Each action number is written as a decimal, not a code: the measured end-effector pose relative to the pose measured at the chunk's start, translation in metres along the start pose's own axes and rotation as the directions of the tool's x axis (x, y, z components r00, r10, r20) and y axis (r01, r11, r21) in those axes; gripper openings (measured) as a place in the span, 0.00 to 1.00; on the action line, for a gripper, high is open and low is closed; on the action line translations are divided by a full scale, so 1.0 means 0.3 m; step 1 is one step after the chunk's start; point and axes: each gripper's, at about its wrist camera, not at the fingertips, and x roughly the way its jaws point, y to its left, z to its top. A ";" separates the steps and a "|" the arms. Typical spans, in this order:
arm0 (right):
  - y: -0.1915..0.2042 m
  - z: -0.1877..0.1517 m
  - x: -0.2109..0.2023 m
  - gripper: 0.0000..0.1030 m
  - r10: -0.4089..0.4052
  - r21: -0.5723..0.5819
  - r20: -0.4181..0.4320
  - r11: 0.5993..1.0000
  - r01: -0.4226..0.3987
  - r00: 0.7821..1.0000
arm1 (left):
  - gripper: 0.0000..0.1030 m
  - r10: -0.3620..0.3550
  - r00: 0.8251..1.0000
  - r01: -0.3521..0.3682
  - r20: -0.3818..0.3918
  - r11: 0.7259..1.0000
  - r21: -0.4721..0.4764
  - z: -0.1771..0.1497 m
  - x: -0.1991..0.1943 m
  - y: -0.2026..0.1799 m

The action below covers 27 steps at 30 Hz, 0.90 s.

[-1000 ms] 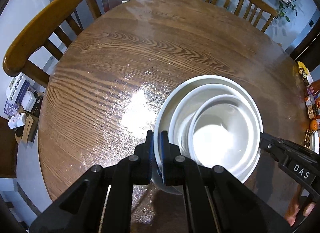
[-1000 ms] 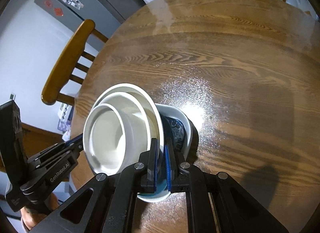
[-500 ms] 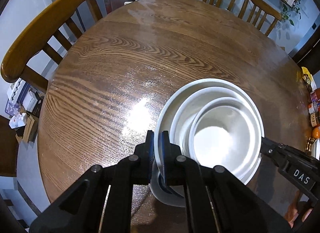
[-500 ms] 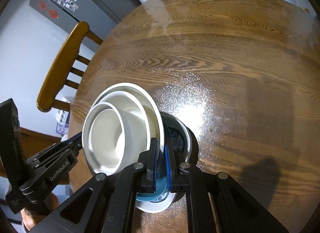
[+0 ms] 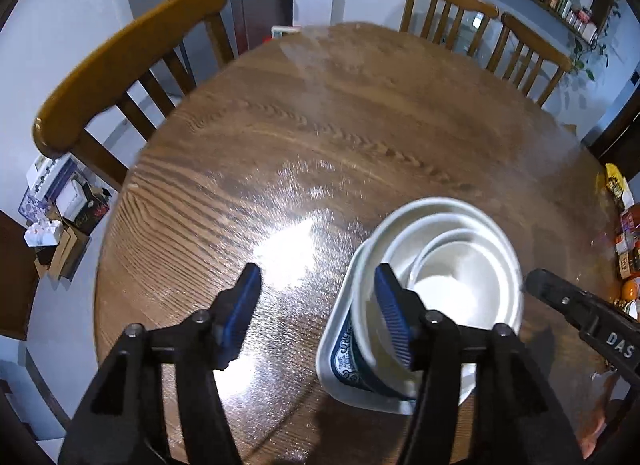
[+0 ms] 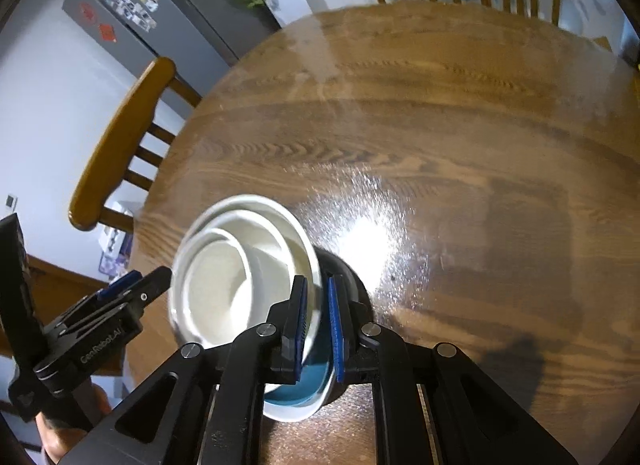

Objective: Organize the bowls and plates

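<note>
Three nested white bowls (image 5: 452, 265) (image 6: 240, 261) sit on a blue-patterned plate (image 5: 340, 349) (image 6: 304, 385) near the front edge of the round wooden table (image 5: 320, 137). My left gripper (image 5: 318, 277) hovers at the stack's left side with its jaws opening wide. The bowl rim lies between its pads and neither pad touches it. My right gripper (image 6: 316, 289) is at the stack's right side. Its jaws are opening a little, with the big bowl's rim in the narrow gap. Each gripper also shows in the other view: the right gripper (image 5: 560, 297) and the left gripper (image 6: 132, 289).
Wooden chairs (image 5: 132, 65) (image 5: 452, 5) (image 6: 120, 137) ring the table. Jars and an orange (image 5: 628, 289) crowd the table's right edge. Boxes (image 5: 60, 205) lie on the floor at left. A grey fridge (image 6: 132, 17) stands behind. A hand (image 6: 60, 437) holds the left gripper.
Both grippers were shut on the outer bowl's rim. The left jaws have sprung wide apart, the right have parted slightly, and both have lifted back. The blue plate shows more under the bowls.
</note>
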 end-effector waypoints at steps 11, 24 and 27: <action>0.079 -0.117 -0.164 0.63 -0.012 -0.220 0.074 0.975 0.028 0.997 | 0.93 -0.033 0.997 0.028 0.074 0.997 0.065 -0.093 -0.146 -0.019; 0.077 -0.277 -0.213 0.83 -0.005 -0.348 0.084 0.937 0.034 0.996 | 0.99 0.007 0.987 -0.025 0.163 0.994 0.106 -0.227 -0.227 -0.058; 0.084 -0.297 -0.223 0.83 -0.005 -0.364 0.094 0.930 0.039 0.996 | 0.99 0.007 0.987 -0.027 0.158 0.992 0.124 -0.252 -0.228 -0.071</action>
